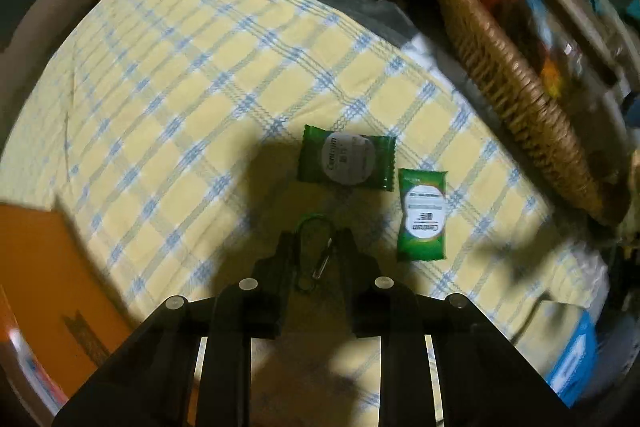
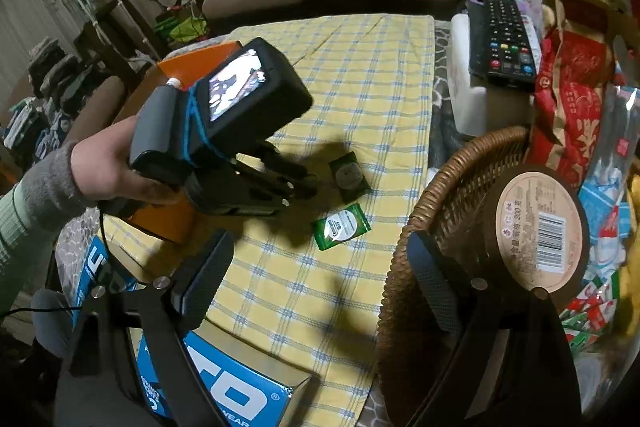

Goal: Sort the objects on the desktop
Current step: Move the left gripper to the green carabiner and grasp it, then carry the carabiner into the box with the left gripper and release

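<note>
A yellow checked cloth fills most of the left wrist view and runs through the middle of the right wrist view, covering the table. A wicker basket takes up the lower right of the right wrist view, packed with a round tub and red packets; in the left wrist view its rim curves down the upper right. A blue box lies at the bottom left of the right wrist view, and an orange box sits at the left edge of the left wrist view. A remote control rests on a white box at the upper right of the right wrist view.

The left gripper, bottom centre of its own view, has its fingers nearly together around a green carabiner, which sits between them. The right gripper has its fingers spread wide with nothing between them.

Two green sachets lie on the cloth near the centre: one sachet just ahead of the left gripper, the second sachet beside it to the right.
</note>
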The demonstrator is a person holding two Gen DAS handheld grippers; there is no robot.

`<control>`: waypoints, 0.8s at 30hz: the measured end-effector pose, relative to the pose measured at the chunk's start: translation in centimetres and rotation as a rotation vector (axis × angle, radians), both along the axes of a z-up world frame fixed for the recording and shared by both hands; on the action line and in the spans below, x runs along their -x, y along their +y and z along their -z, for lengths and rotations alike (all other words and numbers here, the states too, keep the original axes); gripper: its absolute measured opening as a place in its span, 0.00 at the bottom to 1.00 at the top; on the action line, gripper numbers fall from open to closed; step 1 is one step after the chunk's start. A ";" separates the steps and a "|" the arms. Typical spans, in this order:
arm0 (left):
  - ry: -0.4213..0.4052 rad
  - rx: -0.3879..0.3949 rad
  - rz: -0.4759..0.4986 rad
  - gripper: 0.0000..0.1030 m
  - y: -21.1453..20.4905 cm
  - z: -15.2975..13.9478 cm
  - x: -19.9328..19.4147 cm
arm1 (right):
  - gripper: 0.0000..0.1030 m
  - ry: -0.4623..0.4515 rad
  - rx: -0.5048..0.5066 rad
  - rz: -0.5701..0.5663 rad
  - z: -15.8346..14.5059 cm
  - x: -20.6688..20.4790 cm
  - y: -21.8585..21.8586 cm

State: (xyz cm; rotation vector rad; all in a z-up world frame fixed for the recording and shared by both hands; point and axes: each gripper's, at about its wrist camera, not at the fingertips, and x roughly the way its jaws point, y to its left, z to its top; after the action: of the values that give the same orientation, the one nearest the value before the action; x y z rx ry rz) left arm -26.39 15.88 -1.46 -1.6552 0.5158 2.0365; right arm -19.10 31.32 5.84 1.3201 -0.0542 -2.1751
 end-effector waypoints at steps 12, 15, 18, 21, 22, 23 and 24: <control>0.339 -0.306 0.048 0.20 -4.6 -13.3 -9.6 | 0.60 -0.164 0.389 0.076 -0.3 1.7 -1.3; 0.363 -0.281 0.073 0.20 -5.0 -14.2 -11.2 | 0.60 -0.156 0.436 0.035 -1.6 1.2 -3.5; 0.386 -0.287 0.074 0.20 -6.1 -15.2 -12.2 | 0.46 -0.154 0.440 -0.002 -2.4 0.6 -5.9; 0.399 -0.287 0.064 0.21 -7.5 -15.9 -13.5 | 0.26 -0.173 0.436 -0.044 -2.9 0.1 -8.5; 0.401 -0.285 0.063 0.21 -7.9 -16.0 -13.7 | 0.24 -0.173 0.440 -0.052 -3.1 -0.1 -8.9; 0.402 -0.286 0.062 0.21 -8.4 -16.1 -13.9 | 0.16 -0.180 0.449 -0.064 -3.3 -0.3 -9.5; 0.408 -0.288 0.060 0.20 -8.9 -16.2 -14.1 | 0.08 -0.188 0.454 -0.071 -3.4 -0.4 -10.1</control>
State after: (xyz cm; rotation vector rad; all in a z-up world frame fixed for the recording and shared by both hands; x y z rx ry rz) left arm -12.25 7.02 14.77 -1.0523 0.3752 2.2861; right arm -18.75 21.25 9.26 1.2294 -0.5334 -1.8293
